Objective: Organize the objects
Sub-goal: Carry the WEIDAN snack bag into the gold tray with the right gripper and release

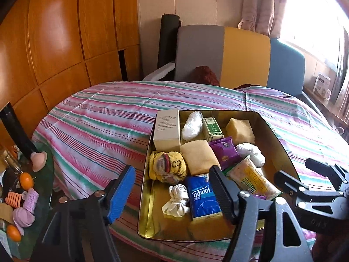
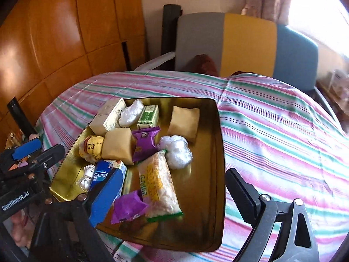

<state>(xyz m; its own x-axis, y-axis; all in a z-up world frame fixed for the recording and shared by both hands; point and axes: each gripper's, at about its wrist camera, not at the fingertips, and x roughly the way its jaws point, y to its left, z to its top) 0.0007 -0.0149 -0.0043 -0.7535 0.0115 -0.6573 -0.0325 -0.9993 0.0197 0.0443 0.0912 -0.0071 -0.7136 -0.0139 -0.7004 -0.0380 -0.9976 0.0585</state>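
Observation:
A gold tin tray rests on the striped cloth and holds several items: a white box, two white plastic wads, a green box, tan pads, a yellow cloth, a blue tissue pack, a white cord, a long snack bag and two purple packets. My left gripper hangs open above the tissue pack and cord. My right gripper stands wide open over the near purple packet and the snack bag, pads touching neither.
A glass side table at the left carries oranges, hair rollers and a purple cloth. Behind the bed stands a grey, yellow and blue chair back. Wooden panels fill the left wall. Bare striped cloth lies right of the tray.

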